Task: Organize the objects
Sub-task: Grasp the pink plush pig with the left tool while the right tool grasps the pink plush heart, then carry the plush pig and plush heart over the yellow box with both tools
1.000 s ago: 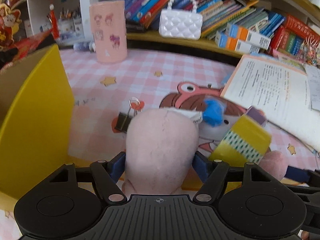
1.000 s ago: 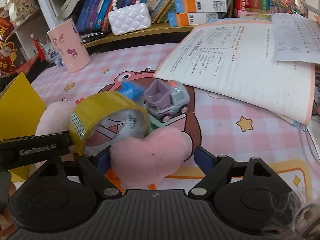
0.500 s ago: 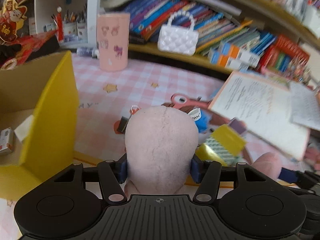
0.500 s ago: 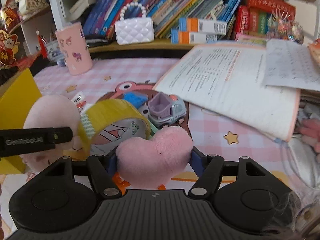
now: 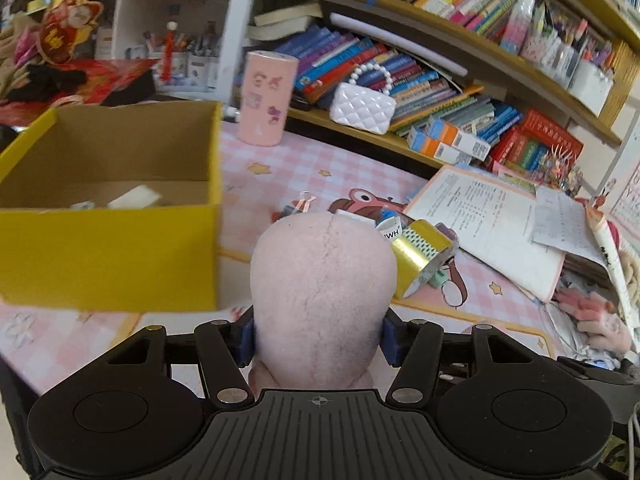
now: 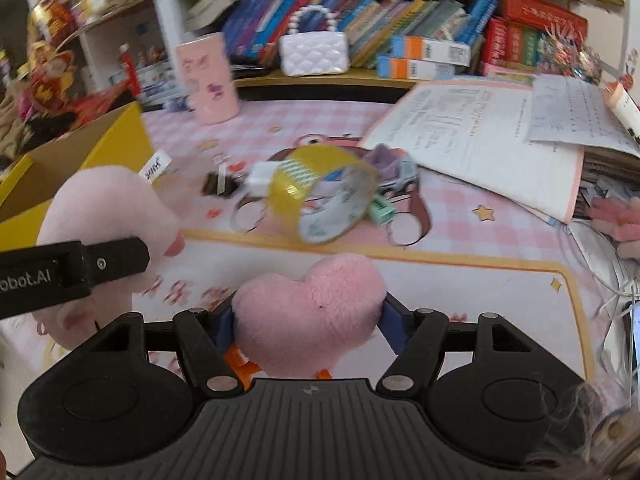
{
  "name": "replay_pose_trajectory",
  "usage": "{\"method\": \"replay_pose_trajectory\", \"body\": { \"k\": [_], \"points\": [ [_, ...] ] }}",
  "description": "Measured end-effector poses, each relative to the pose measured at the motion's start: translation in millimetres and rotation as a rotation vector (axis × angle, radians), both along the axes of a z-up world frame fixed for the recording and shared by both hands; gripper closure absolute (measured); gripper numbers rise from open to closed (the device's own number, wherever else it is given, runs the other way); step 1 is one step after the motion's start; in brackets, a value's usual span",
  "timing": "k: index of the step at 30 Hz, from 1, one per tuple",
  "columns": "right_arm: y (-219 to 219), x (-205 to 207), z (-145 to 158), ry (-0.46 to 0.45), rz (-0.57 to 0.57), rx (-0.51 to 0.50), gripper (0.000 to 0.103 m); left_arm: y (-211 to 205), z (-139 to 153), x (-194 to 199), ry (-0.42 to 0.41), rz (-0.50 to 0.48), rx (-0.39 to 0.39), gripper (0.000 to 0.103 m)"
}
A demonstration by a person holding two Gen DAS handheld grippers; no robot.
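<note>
My left gripper (image 5: 318, 332) is shut on a pale pink plush toy (image 5: 322, 292), held above the pink mat; the toy also shows in the right wrist view (image 6: 108, 204). My right gripper (image 6: 308, 320) is shut on the toy's pink heart-shaped part (image 6: 310, 310). A yellow tape roll (image 6: 324, 196) hangs tilted just beyond the heart, and shows in the left wrist view (image 5: 420, 250). The open yellow cardboard box (image 5: 108, 256) stands to the left with small items inside.
A grey toy truck (image 6: 394, 168), a binder clip (image 6: 218, 186) and a green piece (image 6: 380, 210) lie on the mat. A pink cup (image 5: 266, 98), white purse (image 5: 362, 106), an open workbook (image 5: 488, 216) and shelves of books stand behind.
Both grippers have lifted with the plush toy and heart. The yellow box's inside has come into the left wrist view. The tape roll has risen with the toy.
</note>
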State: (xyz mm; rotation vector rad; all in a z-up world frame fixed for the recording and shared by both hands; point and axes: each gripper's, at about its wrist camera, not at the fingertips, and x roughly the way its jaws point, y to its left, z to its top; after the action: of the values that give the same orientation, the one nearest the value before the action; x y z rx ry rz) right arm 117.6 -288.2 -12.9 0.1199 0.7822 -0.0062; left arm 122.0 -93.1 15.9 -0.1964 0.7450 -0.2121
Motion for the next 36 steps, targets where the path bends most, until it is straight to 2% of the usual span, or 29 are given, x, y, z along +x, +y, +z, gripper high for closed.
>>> {"method": "replay_pose_trajectory", "body": {
  "k": [7,11,21,27,36],
  "points": [
    [57.3,-33.1,4.4,0.005,0.103,-0.013,0.036,50.0,3.5,-43.5,-0.017,0.116,-0.019,0.046],
    [88.7,-46.4,8.1,-0.010,0.154,-0.008,0.036,79.1,5.2,-64.5,-0.024,0.152,0.020,0.046],
    [151.2,-71.6,10.6,-0.030,0.254,0.037,0.036,133.8,7.4,-103.0,-0.031,0.256,0.058,0.046],
    [175.7,-78.9,11.9,-0.048,0.291,0.038,0.036,152.6,4.3,-114.6,-0.033,0.274,0.076,0.046],
    [193.4,-80.9,19.3,-0.076,0.290,0.047,0.036,169.3,10.7,-119.5,-0.089,0.279,0.105,0.046]
  ]
}}
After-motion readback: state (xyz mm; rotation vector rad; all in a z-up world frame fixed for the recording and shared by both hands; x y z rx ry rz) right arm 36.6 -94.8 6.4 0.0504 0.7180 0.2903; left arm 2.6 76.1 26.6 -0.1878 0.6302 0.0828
